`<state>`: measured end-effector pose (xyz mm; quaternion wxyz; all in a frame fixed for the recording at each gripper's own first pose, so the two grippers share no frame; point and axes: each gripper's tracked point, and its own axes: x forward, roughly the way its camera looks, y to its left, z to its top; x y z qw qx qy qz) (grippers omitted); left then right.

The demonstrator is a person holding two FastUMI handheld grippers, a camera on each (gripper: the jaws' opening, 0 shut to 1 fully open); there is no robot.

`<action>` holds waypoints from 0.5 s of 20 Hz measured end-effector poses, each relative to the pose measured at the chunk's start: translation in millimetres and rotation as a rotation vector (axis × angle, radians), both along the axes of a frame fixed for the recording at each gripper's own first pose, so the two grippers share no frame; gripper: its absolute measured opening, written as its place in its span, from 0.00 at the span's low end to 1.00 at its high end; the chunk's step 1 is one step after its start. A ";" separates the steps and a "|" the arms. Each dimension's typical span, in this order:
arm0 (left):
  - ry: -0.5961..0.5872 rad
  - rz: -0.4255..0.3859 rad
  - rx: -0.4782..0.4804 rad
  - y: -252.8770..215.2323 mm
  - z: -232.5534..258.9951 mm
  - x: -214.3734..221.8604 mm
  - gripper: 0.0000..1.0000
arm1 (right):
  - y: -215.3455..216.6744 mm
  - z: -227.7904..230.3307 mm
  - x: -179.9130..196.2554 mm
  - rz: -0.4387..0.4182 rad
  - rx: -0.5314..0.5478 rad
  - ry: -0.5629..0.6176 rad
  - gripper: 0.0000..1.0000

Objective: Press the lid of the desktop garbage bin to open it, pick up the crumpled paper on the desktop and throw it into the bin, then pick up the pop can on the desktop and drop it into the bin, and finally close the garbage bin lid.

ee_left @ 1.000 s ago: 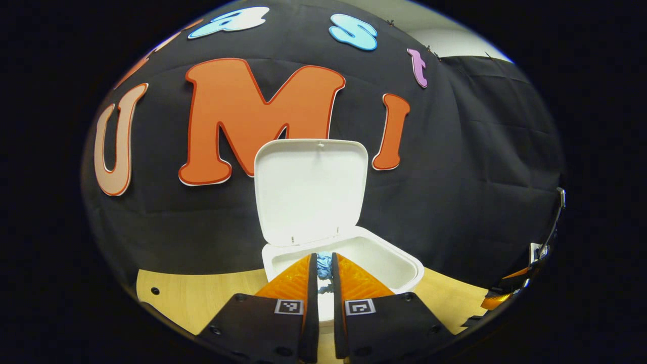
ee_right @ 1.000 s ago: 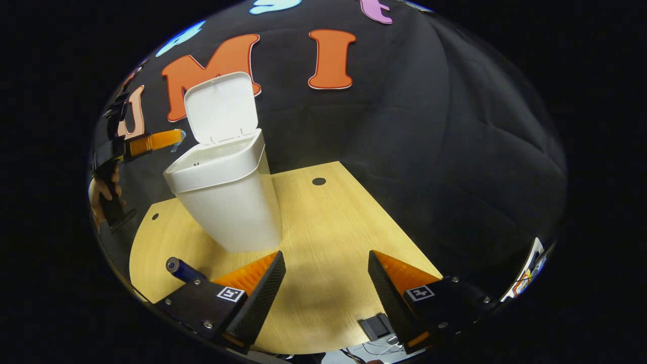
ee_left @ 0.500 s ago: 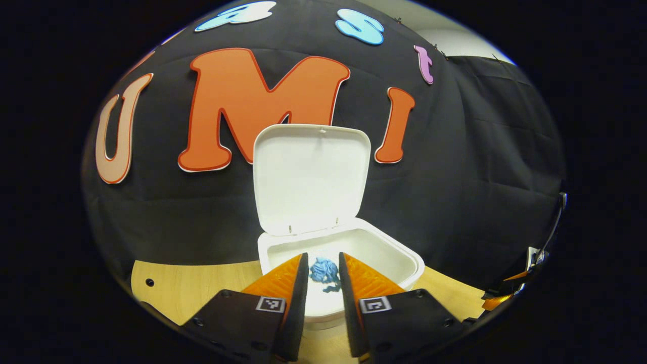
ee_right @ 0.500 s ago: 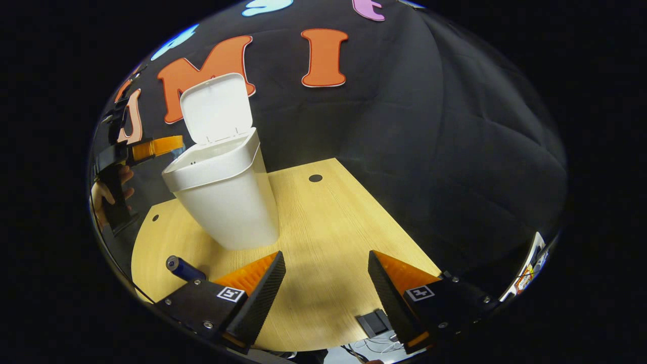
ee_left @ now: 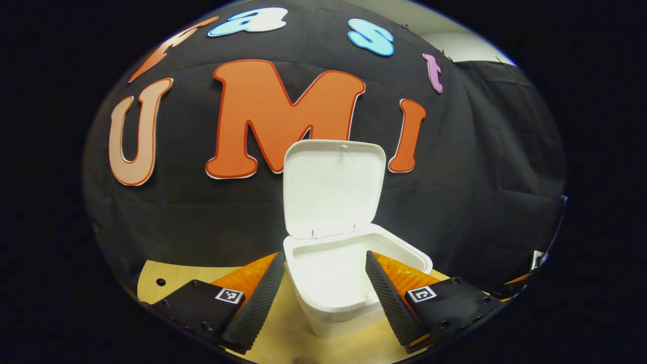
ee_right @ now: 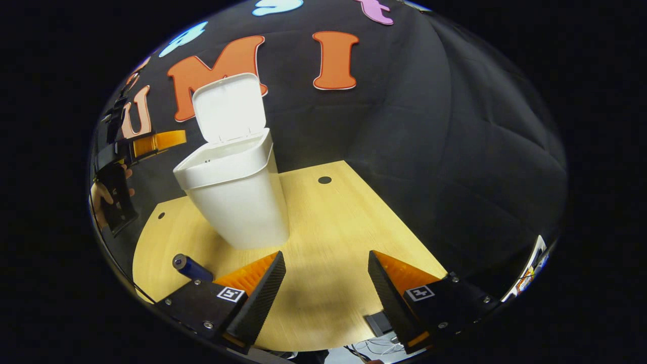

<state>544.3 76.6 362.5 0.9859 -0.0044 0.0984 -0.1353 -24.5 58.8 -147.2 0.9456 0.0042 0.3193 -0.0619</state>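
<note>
The white desktop bin (ee_left: pixel 349 283) (ee_right: pixel 237 202) stands on the wooden table with its lid (ee_left: pixel 331 187) (ee_right: pixel 230 106) swung upright. My left gripper (ee_left: pixel 323 293) is open, its fingers straddling the bin's near rim from above, nothing between them. In the right gripper view the left gripper (ee_right: pixel 156 141) hovers left of the bin's rim, held by a hand (ee_right: pixel 101 194). A blue pop can (ee_right: pixel 191 267) lies on its side at the table's front left. My right gripper (ee_right: pixel 326 288) is open over the table, right of the can. The crumpled paper is out of sight.
The wooden table (ee_right: pixel 328 227) has small round holes (ee_right: pixel 324 180) behind the bin and at its left. A dark small device (ee_right: pixel 376 323) sits beyond the table's near edge with cables beneath. Black cloth walls close the back and right.
My left gripper has gone from shut on the blue crumpled paper to open, and the paper has dropped from sight into the bin. The right gripper has barely moved.
</note>
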 end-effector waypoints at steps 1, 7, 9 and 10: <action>-0.003 0.015 -0.002 10.1 0.9 -2.4 1.00 | 5.6 0.3 0.7 0.013 -0.001 -0.001 1.00; -0.013 0.124 -0.001 77.4 1.4 -22.8 1.00 | 55.8 -0.2 10.7 0.111 -0.001 -0.004 1.00; -0.010 0.157 -0.003 101.1 -0.8 -31.1 1.00 | 76.3 -2.4 14.2 0.152 -0.001 0.000 1.00; -0.009 0.172 -0.004 112.6 -1.2 -35.1 1.00 | 86.4 -3.6 14.7 0.174 0.000 0.003 1.00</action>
